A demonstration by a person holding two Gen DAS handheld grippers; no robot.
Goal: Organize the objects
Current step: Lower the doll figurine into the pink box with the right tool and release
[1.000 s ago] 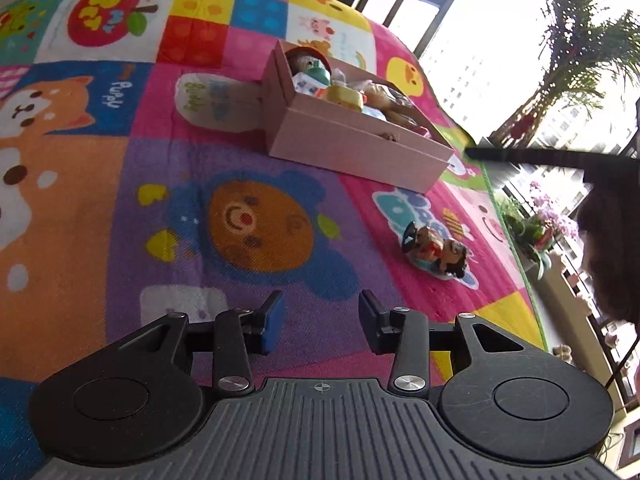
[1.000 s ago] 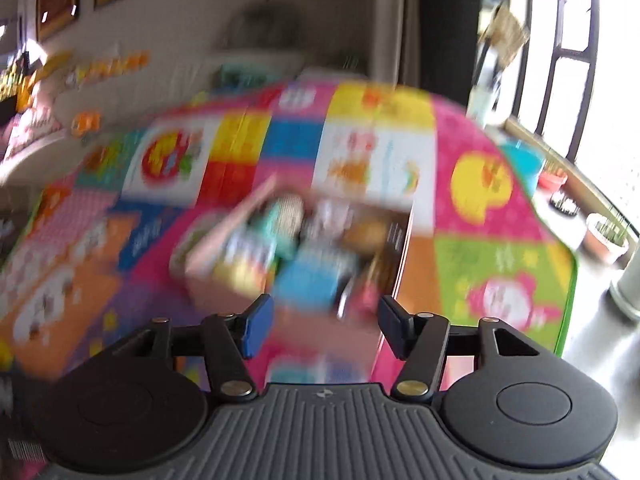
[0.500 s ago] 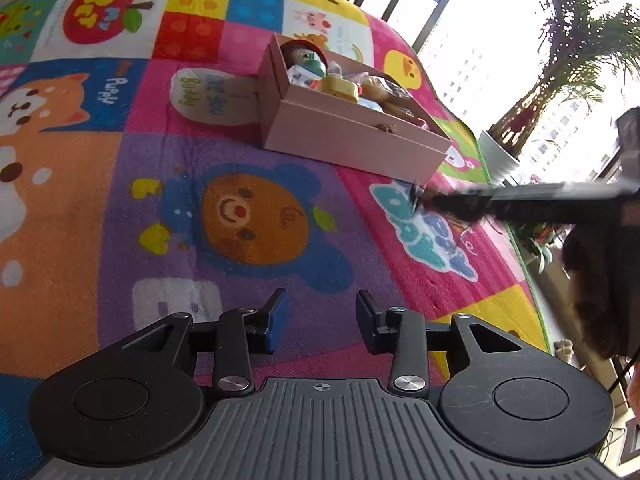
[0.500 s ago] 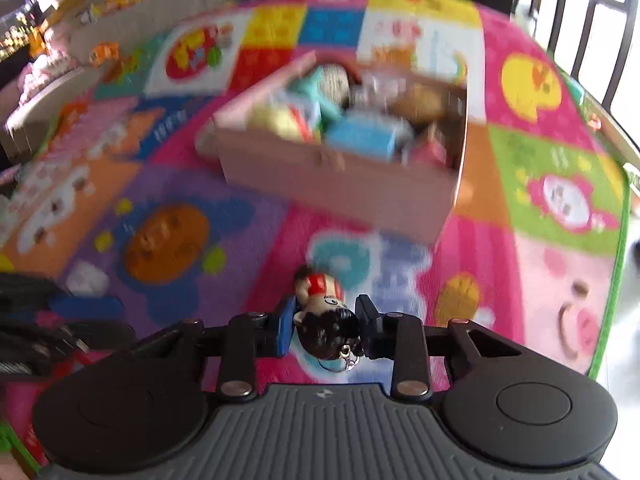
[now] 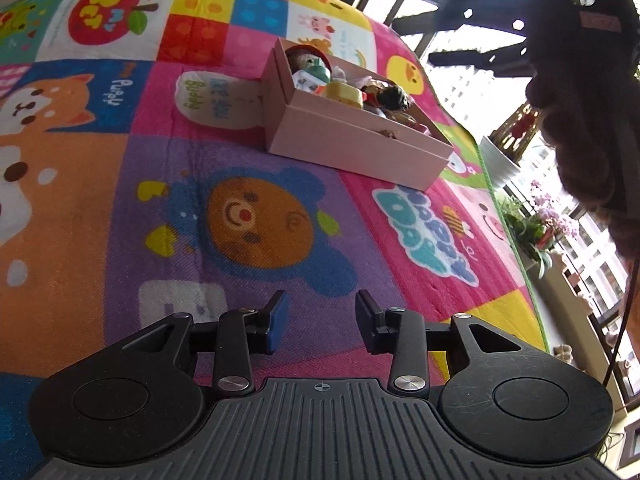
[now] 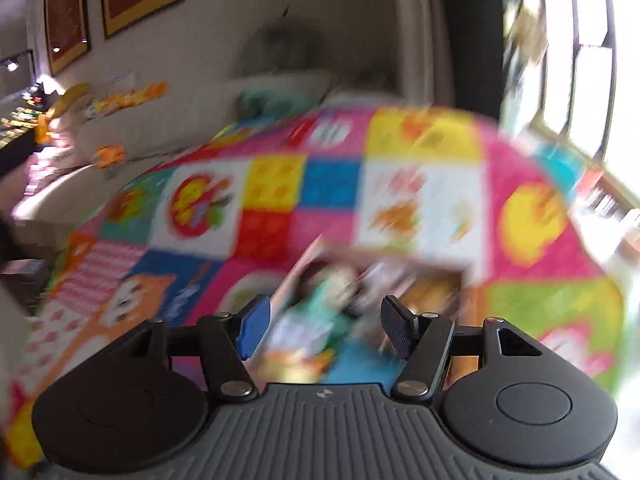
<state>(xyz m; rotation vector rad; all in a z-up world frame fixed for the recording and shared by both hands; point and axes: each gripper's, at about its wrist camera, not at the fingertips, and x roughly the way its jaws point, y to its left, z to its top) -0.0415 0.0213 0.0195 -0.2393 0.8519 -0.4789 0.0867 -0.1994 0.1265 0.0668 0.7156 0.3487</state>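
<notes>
At the left, the left gripper [image 5: 318, 316] is held low over the purple bear patch of the play mat [image 5: 120, 184], its jaws spread with nothing between them. No loose toy is seen on the mat near it.

Further right, toward the mat's far right corner, the pink box [image 5: 352, 148] is found, well ahead and slightly right of the left jaws. Its long axis runs diagonally, from far-left to near-right. It is filled with small toys: a red-capped figure at the far end, a teal item, a yellow piece, and a dark-haired doll [image 5: 390, 97] lying on top near the middle. Everything visible is judged to be already gathered in the box.

In the right wrist view, heavily blurred by motion, the right gripper [image 6: 324, 330] is seen just above the box [image 6: 304, 272], jaws spread and empty. The right gripper is judged much the nearer to the box. Whether any object remains to be collected cannot be told.
</notes>
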